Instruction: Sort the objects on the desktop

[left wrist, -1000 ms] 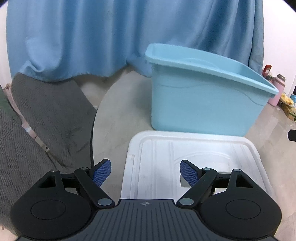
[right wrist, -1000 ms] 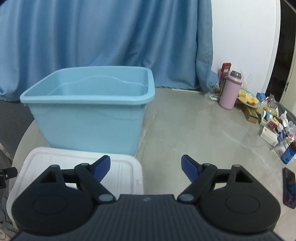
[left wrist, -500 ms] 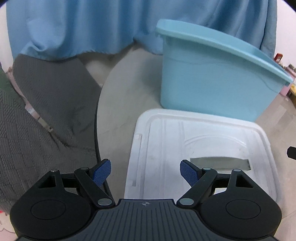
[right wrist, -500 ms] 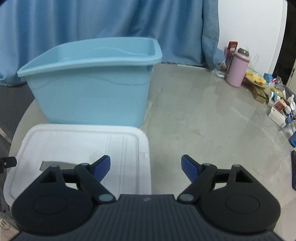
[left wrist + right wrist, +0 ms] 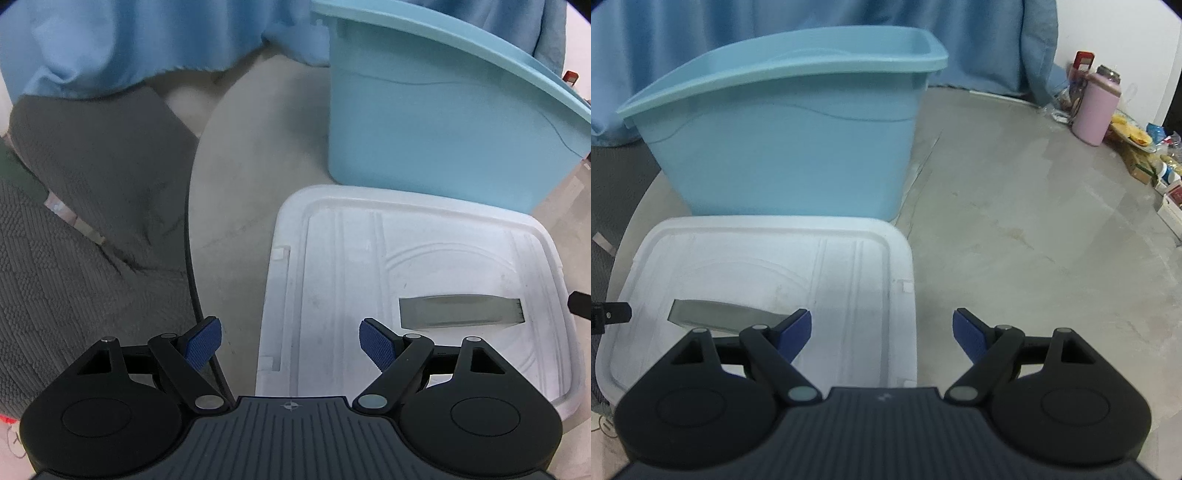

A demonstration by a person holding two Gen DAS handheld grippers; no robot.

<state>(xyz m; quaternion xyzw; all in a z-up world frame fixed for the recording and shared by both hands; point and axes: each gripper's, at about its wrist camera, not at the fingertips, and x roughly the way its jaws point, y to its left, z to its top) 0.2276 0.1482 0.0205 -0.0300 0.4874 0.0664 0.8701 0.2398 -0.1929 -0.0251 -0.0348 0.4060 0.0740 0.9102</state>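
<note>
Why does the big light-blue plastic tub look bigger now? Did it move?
Cannot tell; likelier the right gripper moved toward the light-blue plastic tub, which still touches the white lid.

Light blue bin (image 5: 790, 147), white lid (image 5: 406, 280) with grey strip (image 5: 461, 312), pink bottle (image 5: 1095, 110), blue curtain (image 5: 129, 40)

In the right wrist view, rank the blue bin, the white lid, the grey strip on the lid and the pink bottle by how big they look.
1. blue bin and white lid: alike, the lid being nearer
2. grey strip
3. pink bottle, though farthest away
</note>
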